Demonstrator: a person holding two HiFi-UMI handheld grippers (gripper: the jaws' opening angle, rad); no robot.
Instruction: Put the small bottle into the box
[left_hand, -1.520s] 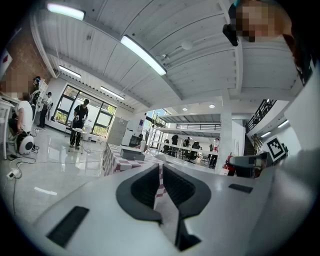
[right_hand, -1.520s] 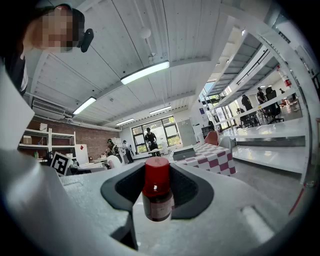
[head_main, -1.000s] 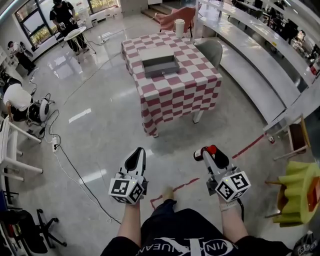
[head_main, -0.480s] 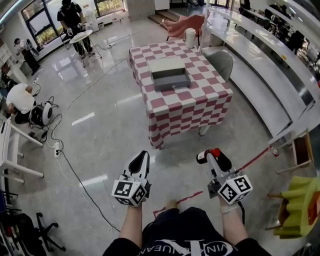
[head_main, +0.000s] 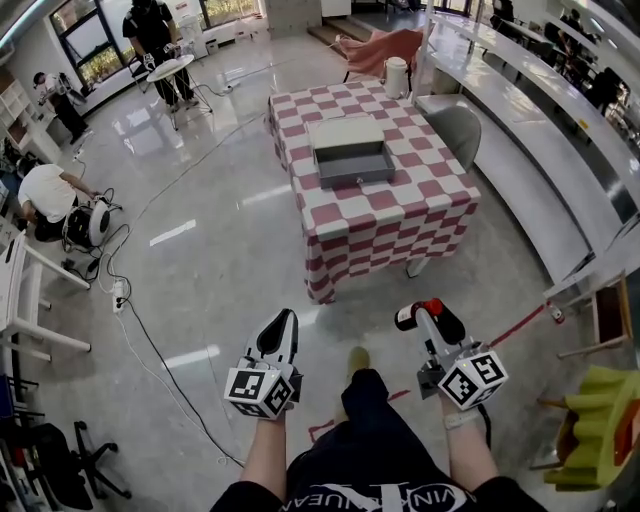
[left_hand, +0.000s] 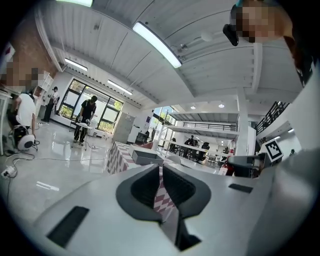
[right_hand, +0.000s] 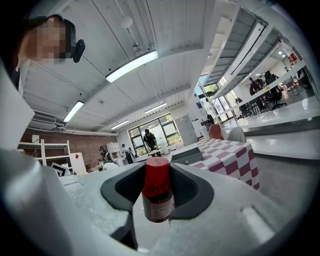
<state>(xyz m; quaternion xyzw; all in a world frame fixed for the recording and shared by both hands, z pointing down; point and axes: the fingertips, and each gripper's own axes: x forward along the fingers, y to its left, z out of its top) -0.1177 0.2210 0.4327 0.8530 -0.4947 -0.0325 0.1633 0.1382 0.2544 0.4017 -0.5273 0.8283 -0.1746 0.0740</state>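
Observation:
My right gripper (head_main: 420, 313) is shut on a small dark bottle (head_main: 410, 316) with a red cap, held above the floor; in the right gripper view the small bottle (right_hand: 157, 191) stands clamped between the jaws of the right gripper (right_hand: 156, 200). My left gripper (head_main: 281, 331) hangs beside it, shut with nothing in it; the left gripper (left_hand: 161, 185) shows its jaws closed together. The open grey box (head_main: 351, 158) rests on a red-and-white checkered table (head_main: 400, 200) some way ahead; the table (right_hand: 227, 150) also appears in the right gripper view.
A white jug (head_main: 396, 76) stands at the table's far corner. A grey chair (head_main: 455, 128) sits at its right side. Long white benches (head_main: 530, 150) run along the right. People stand by a small round table (head_main: 170, 70) far left; cables (head_main: 130, 310) cross the floor.
The table and box have drawn nearer and lower in the head view as the person walks forward. A foot now steps out between the grippers. Both grippers keep their hold.

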